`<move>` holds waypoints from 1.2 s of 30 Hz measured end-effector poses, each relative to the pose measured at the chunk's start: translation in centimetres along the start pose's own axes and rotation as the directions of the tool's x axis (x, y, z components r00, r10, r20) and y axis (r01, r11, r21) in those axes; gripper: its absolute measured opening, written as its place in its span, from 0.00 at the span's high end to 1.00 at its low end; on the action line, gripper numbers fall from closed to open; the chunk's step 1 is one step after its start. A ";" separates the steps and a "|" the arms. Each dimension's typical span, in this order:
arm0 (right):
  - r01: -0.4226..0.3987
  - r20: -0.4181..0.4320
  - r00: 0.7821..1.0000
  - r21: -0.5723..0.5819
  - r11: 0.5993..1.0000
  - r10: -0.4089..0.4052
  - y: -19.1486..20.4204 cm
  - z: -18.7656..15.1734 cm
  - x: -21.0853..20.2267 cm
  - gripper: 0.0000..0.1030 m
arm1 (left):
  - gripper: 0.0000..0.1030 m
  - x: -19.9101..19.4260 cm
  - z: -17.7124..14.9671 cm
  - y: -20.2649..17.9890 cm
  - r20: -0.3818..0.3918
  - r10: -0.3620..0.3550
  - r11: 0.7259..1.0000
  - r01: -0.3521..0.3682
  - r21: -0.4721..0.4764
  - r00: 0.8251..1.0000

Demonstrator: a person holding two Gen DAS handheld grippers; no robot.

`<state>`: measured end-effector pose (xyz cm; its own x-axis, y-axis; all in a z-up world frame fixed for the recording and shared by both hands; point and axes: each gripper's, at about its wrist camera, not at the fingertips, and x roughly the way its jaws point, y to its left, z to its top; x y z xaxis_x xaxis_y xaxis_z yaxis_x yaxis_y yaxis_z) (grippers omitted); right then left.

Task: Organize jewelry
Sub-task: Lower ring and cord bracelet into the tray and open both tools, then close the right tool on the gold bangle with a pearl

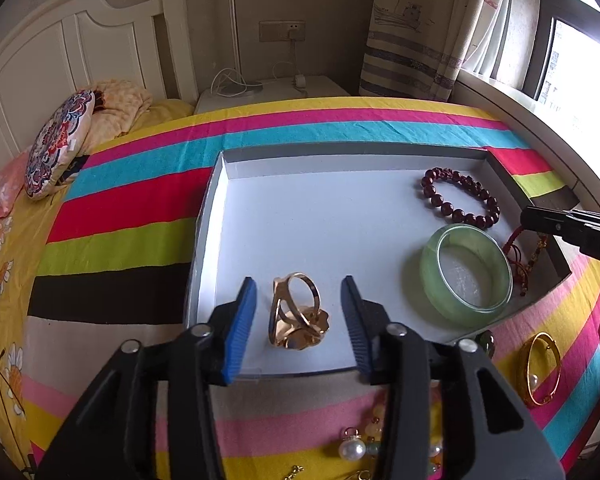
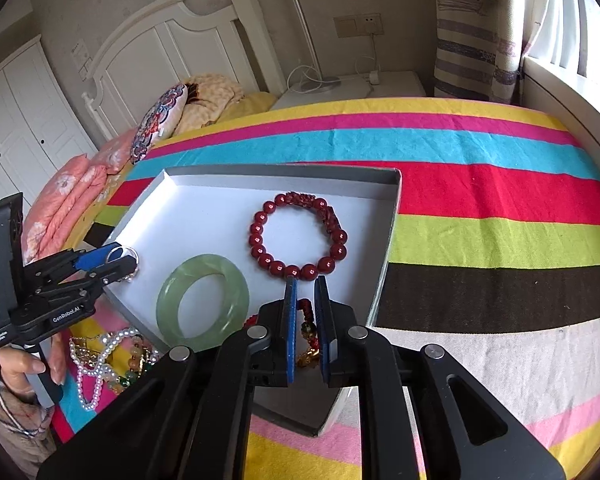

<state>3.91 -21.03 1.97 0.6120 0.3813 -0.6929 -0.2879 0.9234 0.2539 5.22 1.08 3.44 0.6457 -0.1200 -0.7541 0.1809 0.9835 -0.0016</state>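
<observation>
Low in the left wrist view, the left gripper [image 1: 299, 312] has its fingers wide apart around a gold ring [image 1: 298, 314] in the white tray [image 1: 260, 208]. Only the right wrist view shows the right gripper [image 2: 306, 324] nearly closed on a red cord bracelet [image 2: 306, 332], plus "GenRobot.AI" lettering at lower left

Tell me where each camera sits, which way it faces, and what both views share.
Left wrist: rides the left hand-held gripper, looking over the tray's near edge toward the headboard; its open fingers flank the gold ring; the right hand-held gripper's tip shows at far right.
Right wrist: rides the right hand-held gripper, closed on a red cord charm at the tray's corner; the person's hand shows lower left.
Shared: tray, green bangle, red bead bracelet, striped cloth.
</observation>
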 end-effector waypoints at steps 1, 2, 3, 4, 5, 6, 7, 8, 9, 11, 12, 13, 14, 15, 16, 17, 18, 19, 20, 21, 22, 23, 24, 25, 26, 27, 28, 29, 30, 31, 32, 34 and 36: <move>0.001 0.022 1.000 -0.008 1.000 -0.001 0.2 0.1 -0.7 0.85 | 0.33 -0.2 0.0 0.1 0.011 0.005 1.000 -0.005 -0.004 1.000; 0.000 0.042 0.999 -0.016 1.000 0.001 0.4 0.2 -1.4 0.71 | 0.30 -0.5 0.0 0.1 0.022 0.006 1.000 -0.005 -0.009 1.000; 0.001 0.064 0.998 -0.023 1.000 0.001 0.6 0.4 -2.0 0.35 | 0.26 -0.7 0.0 0.2 0.030 0.003 1.000 -0.002 -0.015 1.000; 0.007 0.098 0.995 -0.032 0.999 -0.004 0.8 0.6 -2.8 0.21 | 0.24 -0.9 0.0 0.2 0.034 0.001 1.000 -0.001 -0.020 0.999; 0.011 0.137 0.991 -0.051 0.999 -0.004 1.1 0.8 -3.7 0.20 | 0.23 -1.1 0.0 0.2 0.036 0.001 1.000 -0.001 -0.022 0.999; 0.018 0.152 0.988 -0.067 0.998 -0.008 1.4 1.1 -4.3 0.23 | 0.22 -1.4 0.0 0.1 0.038 0.004 1.000 -0.003 -0.022 0.999; 0.023 0.157 0.987 -0.073 0.997 -0.011 1.7 1.3 -5.0 0.24 | 0.21 -1.8 0.0 0.0 0.042 0.010 1.000 -0.009 -0.021 0.999; 0.020 0.166 0.986 -0.074 0.997 -0.007 1.8 1.4 -5.8 0.24 | 0.21 -2.3 0.0 -0.1 0.048 0.015 1.000 -0.014 -0.019 0.999; 0.010 0.181 0.983 -0.076 0.997 0.004 1.9 1.4 -6.7 0.24 | 0.20 -3.1 -0.2 -0.3 0.060 0.021 1.000 -0.020 -0.016 0.998; 0.002 0.207 0.978 -0.083 0.997 0.015 2.2 0.9 -8.3 0.24 | 0.13 -5.1 -0.7 -0.6 0.105 0.048 0.999 -0.047 -0.011 0.993; 0.003 0.214 0.977 -0.086 0.996 0.016 2.3 0.4 -9.0 0.24 | 0.06 -6.3 -1.1 -0.7 0.134 0.066 0.998 -0.065 -0.013 0.989; 0.001 0.221 0.975 -0.090 0.996 0.019 2.5 -0.2 -9.6 0.24 | 0.02 -7.5 -1.5 -0.7 0.163 0.082 0.997 -0.081 -0.018 0.983; 0.001 0.221 0.975 -0.097 0.995 0.020 2.6 -0.9 -10.0 0.24 | 0.02 -8.6 -2.1 -0.7 0.187 0.093 0.996 -0.090 -0.024 0.978; 0.009 0.215 0.977 -0.106 0.994 0.014 2.8 -1.6 -10.2 0.24 | 0.02 -9.5 -2.7 -0.7 0.201 0.101 0.995 -0.097 -0.028 0.974; 0.024 0.205 0.979 -0.117 0.993 0.001 3.0 -2.4 -10.3 0.24 | 0.02 -10.3 -3.3 -0.7 0.204 0.107 0.994 -0.103 -0.031 0.973; 0.035 0.193 0.981 -0.128 0.991 -0.010 3.1 -3.2 -10.3 0.24 | 0.02 -10.9 -4.0 -0.6 0.206 0.117 0.993 -0.111 -0.036 0.972; 0.041 0.178 0.984 -0.139 0.989 -0.015 3.2 -4.0 -10.2 0.24 | 0.02 -11.4 -4.8 -0.6 0.208 0.126 0.992 -0.119 -0.044 0.970; 0.042 0.159 0.987 -0.150 0.988 -0.018 3.4 -4.7 -10.0 0.24 | 0.02 -11.8 -5.6 -0.4 0.208 0.135 0.991 -0.127 -0.051 0.969; 0.040 0.139 0.990 -0.158 0.987 -0.018 3.5 -5.5 -9.7 0.24 | 0.02 -12.0 -6.3 -0.2 0.203 0.146 0.989 -0.137 -0.059 0.968; 0.033 0.115 0.993 -0.164 0.986 -0.014 3.6 -6.1 -9.3 0.24 | 0.02 -12.3 -7.2 0.1 0.196 0.157 0.987 -0.146 -0.069 0.968; 0.024 0.085 0.996 -0.170 0.985 -0.010 3.7 -6.6 -8.8 0.23 | 0.02 -12.4 -8.0 0.4 0.188 0.162 0.985 -0.148 -0.083 0.969; 0.022 0.062 0.998 -0.177 0.984 -0.011 3.9 -7.2 -8.3 0.23 | 0.02 -12.3 -8.8 0.6 0.179 0.154 0.986 -0.138 -0.098 0.972; 0.024 0.039 0.999 -0.188 0.982 -0.017 4.0 -7.8 -7.8 0.23 | 0.02 -12.3 -9.6 1.0 0.171 0.132 0.987 -0.114 -0.112 0.976; 0.025 0.017 1.000 -0.200 0.979 -0.022 4.3 -8.4 -7.2 0.22 | 0.02 -12.2 -10.3 1.4 0.166 0.110 0.988 -0.089 -0.125 0.980; 0.022 -0.008 1.000 -0.214 0.977 -0.024 4.5 -8.9 -6.7 0.20 | 0.02 -12.1 -10.9 1.6 0.160 0.092 0.988 -0.071 -0.135 0.983; 0.017 -0.035 0.999 -0.229 0.973 -0.026 4.7 -9.2 -6.1 0.19 | 0.02 -11.9 -11.4 1.8 0.153 0.081 0.989 -0.059 -0.139 0.985; 0.015 -0.054 0.998 -0.243 0.970 -0.029 5.0 -9.5 -5.6 0.19 | 0.02 -11.7 -11.9 2.0 0.146 0.070 0.989 -0.050 -0.137 0.987; 0.016 -0.065 0.997 -0.254 0.967 -0.034 5.3 -9.8 -5.1 0.18 | 0.02 -11.4 -12.3 2.2 0.139 0.060 0.991 -0.042 -0.131 0.989; 0.019 -0.075 0.996 -0.265 0.964 -0.040 5.6 -9.9 -4.7 0.18 | 0.02 -11.1 -12.6 2.2 0.132 0.056 0.992 -0.040 -0.123 0.990; 0.019 -0.085 0.995 -0.279 0.960 -0.044 5.8 -10.0 -4.2 0.18 | 0.02 -10.7 -13.0 2.2 0.122 0.056 0.992 -0.042 -0.117 0.991; 0.014 -0.097 0.994 -0.296 0.955 -0.045 6.1 -10.1 -3.8 0.16 | 0.02 -10.4 -13.1 2.2 0.108 0.041 0.993 -0.028 -0.118 0.993; -0.010 -0.131 0.991 -0.337 0.942 -0.036 6.4 -10.2 -2.9 0.16 | 0.02 -10.4 -13.0 2.4 0.125 -0.002 0.993 0.017 -0.117 0.992; -0.040 -0.162 0.986 -0.386 0.922 -0.025 6.7 -10.2 -2.1 0.16 | 0.02 -10.1 -12.9 2.7 0.125 -0.036 0.991 0.052 -0.120 0.991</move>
<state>-6.85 -16.11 -1.76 0.4914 0.3454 -0.7995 -0.5737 0.8191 0.0012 -10.44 6.71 2.58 0.7265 -0.1717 -0.6654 0.1233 0.9851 -0.1196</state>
